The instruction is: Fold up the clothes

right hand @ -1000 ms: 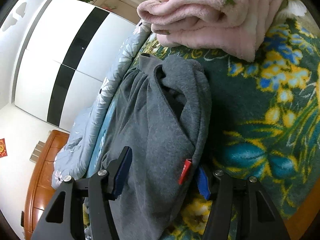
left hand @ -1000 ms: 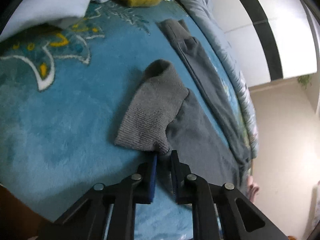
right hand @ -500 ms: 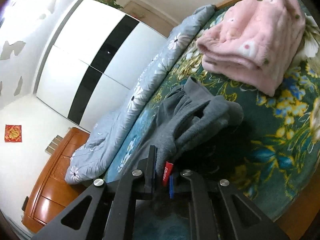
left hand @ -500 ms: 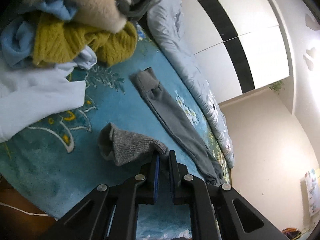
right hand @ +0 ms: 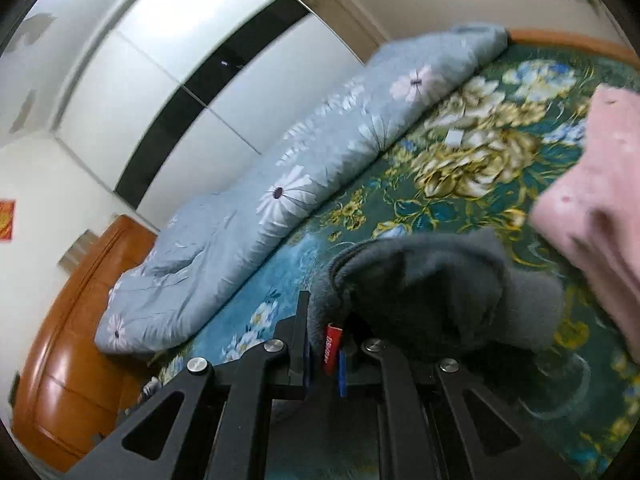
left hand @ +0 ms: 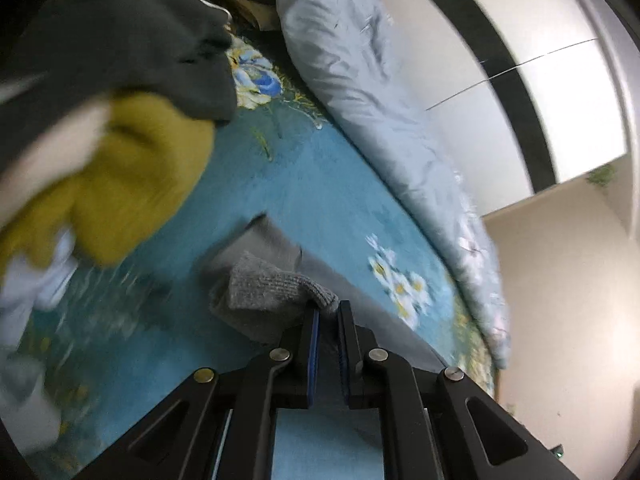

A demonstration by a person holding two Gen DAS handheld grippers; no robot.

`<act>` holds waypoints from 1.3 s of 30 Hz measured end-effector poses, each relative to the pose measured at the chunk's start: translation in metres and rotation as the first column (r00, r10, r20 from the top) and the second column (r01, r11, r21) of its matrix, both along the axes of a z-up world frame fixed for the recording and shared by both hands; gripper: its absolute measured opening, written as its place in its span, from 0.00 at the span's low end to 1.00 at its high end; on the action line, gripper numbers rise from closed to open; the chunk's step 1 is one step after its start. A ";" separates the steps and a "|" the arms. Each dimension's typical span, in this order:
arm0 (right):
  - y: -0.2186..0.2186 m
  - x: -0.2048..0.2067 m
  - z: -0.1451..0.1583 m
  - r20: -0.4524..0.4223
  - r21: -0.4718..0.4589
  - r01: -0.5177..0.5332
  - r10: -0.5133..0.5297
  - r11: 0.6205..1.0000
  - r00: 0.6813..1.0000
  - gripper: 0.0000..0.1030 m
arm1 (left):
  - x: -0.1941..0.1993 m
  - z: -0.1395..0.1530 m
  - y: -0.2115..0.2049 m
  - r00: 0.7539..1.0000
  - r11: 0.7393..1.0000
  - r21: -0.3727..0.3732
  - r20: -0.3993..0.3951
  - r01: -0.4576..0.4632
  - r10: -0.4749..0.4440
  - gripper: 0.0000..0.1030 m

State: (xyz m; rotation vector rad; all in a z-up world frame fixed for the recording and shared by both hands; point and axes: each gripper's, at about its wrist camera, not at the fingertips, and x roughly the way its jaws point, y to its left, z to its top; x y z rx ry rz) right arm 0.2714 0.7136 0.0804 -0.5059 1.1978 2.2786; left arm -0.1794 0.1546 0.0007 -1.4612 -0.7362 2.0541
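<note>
- Over the blue floral blanket (left hand: 320,184), the left gripper (left hand: 327,312) is pinching the ribbed cuff (left hand: 276,290) of the grey trousers (right hand: 448,292), its blue pads pressed nearly together on the knit.
- At the other end, the right gripper (right hand: 322,346) is clamping the waistband by the red label (right hand: 331,346), with the fleece bunching ahead of its tips.
- Both ends are hanging lifted above the bed, judging by the sagging cloth.
- To do this well, the person is best keeping both grips level and the fabric taut, so the fold lands flat.
- Steering clear of the yellow sweater (left hand: 132,176) and pink blanket (right hand: 596,208) is avoiding snags.
</note>
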 end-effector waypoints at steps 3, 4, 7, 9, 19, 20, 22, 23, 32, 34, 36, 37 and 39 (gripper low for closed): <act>0.026 -0.035 -0.010 0.077 -0.014 0.011 -0.010 1.000 0.997 0.10 | -0.036 -0.019 0.035 0.999 0.997 -0.073 0.055 0.004 0.000 0.10; 0.034 -0.048 -0.016 0.108 -0.016 0.010 -0.009 1.000 0.994 0.10 | -0.045 -0.026 0.042 0.997 0.996 -0.086 0.071 0.001 0.005 0.09; 0.054 -0.083 -0.034 0.182 -0.028 0.011 -0.006 1.000 0.983 0.10 | -0.065 -0.043 0.064 0.996 0.988 -0.155 0.085 0.005 0.008 0.12; 0.062 -0.097 -0.046 0.222 -0.032 0.021 -0.014 0.999 0.975 0.10 | -0.071 -0.049 0.071 0.998 0.984 -0.176 0.070 0.017 -0.005 0.12; 0.070 -0.114 -0.080 0.215 -0.036 0.009 -0.001 0.999 0.977 0.56 | -0.060 -0.022 0.041 0.992 0.993 -0.019 -0.034 0.118 -0.119 0.57; 0.066 -0.113 -0.073 0.199 -0.017 -0.008 0.011 1.000 0.980 0.59 | -0.053 -0.015 0.032 0.992 0.994 -0.017 -0.054 0.110 -0.111 0.58; 0.051 -0.108 -0.055 0.179 0.034 -0.049 0.043 0.998 0.983 0.59 | -0.040 -0.004 0.012 0.993 0.997 -0.034 -0.089 0.075 -0.078 0.64; 0.044 -0.105 -0.047 0.169 0.053 -0.064 0.054 0.997 0.984 0.59 | -0.033 -0.004 0.002 0.995 0.997 -0.061 -0.095 0.039 -0.044 0.66; -0.010 -0.014 -0.052 0.068 0.015 -0.059 0.058 0.998 0.996 0.80 | 0.003 -0.070 -0.026 0.992 0.999 0.021 0.120 -0.028 0.025 0.68; -0.014 0.007 -0.065 0.074 -0.026 -0.036 0.038 0.999 0.997 0.80 | 0.003 -0.070 -0.024 0.995 0.998 0.036 0.094 -0.049 0.045 0.69; -0.016 0.026 -0.079 0.076 -0.073 -0.008 0.013 0.997 0.997 0.80 | 0.000 -0.070 -0.019 0.996 0.998 0.046 0.073 -0.054 0.050 0.70; -0.012 0.028 -0.089 0.067 -0.109 0.016 -0.009 0.994 0.998 0.80 | -0.002 -0.071 -0.016 0.996 0.998 0.042 0.068 -0.055 0.052 0.70; -0.004 0.034 -0.108 0.052 -0.181 0.062 -0.053 0.981 0.997 0.80 | -0.006 -0.073 -0.011 0.997 0.997 0.038 0.055 -0.062 0.060 0.70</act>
